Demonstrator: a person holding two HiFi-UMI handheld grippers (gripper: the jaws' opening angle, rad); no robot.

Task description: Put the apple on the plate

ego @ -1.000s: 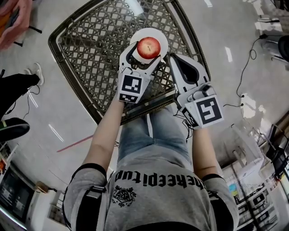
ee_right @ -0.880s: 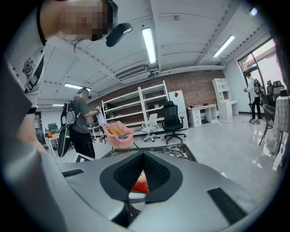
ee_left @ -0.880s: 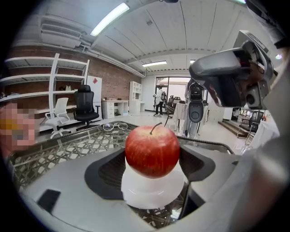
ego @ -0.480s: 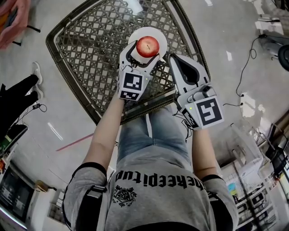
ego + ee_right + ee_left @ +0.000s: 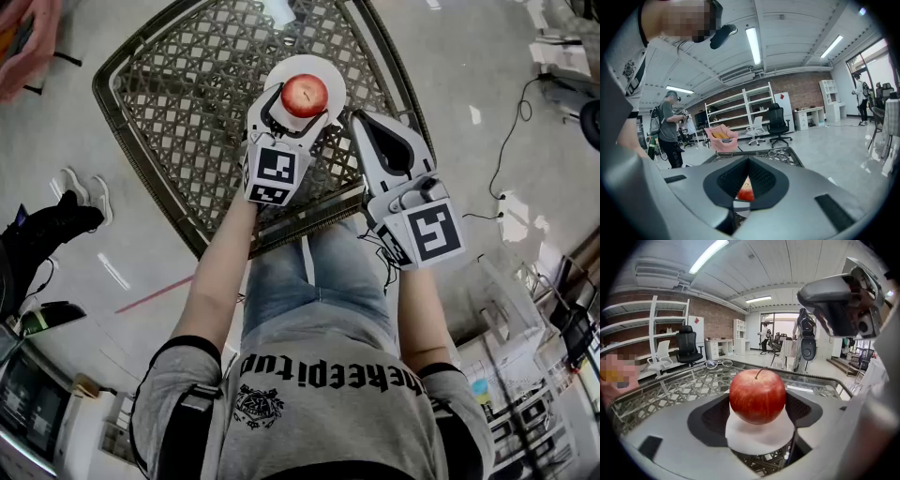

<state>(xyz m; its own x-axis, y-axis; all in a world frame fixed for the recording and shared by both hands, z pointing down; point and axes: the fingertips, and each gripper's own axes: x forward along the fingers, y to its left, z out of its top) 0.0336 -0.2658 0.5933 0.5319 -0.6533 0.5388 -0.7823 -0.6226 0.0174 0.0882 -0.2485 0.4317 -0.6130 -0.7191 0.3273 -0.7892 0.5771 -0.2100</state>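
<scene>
While over the plate (image 5: 332, 75), apple (image 5: 305, 94) between jaws of the left gripper (image 5: 300, 105)

A red apple (image 5: 757, 396) is gleaming with smooth, glossy skin. The white plate (image 5: 759, 439) is looking matt and smooth. The left gripper (image 5: 757, 406) is showing matt grey plastic jaws with black, finely textured pads (image 5: 710, 420). The woven lattice table (image 5: 178, 103) is glinting with reflections.

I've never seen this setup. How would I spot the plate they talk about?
Find the big dark table with the woven lattice top. Around its middle sits the plate, right under the red apple that is between the jaws of the left gripper. It is small, round and plain white, the only dish on that latticework.
</scene>
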